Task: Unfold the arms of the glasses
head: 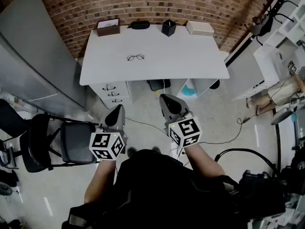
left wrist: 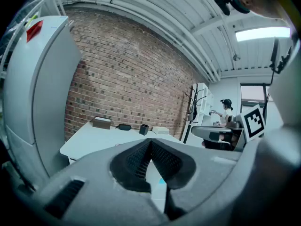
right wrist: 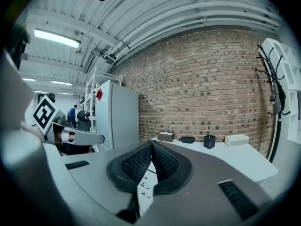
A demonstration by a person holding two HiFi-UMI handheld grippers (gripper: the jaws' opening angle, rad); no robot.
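Note:
Thin-framed glasses (head: 136, 57) lie on the white table (head: 190, 56), left of its middle. Both grippers hover over the floor well short of the table. My left gripper (head: 117, 109) is shut and empty, its tips meeting (left wrist: 150, 140). My right gripper (head: 167, 98) is also shut with nothing held, the pads touching at the tip (right wrist: 151, 144). In the gripper views the glasses are too small to make out or hidden behind the jaws.
Along the table's back edge stand a brown box (head: 108, 27), a black glasses case (head: 139, 25), a black pen cup (head: 168, 27) and a white box (head: 200, 27). Drawers (head: 113, 92) sit under the table. A black chair (head: 62, 144) is at my left, a grey cabinet (head: 33, 61) beyond it.

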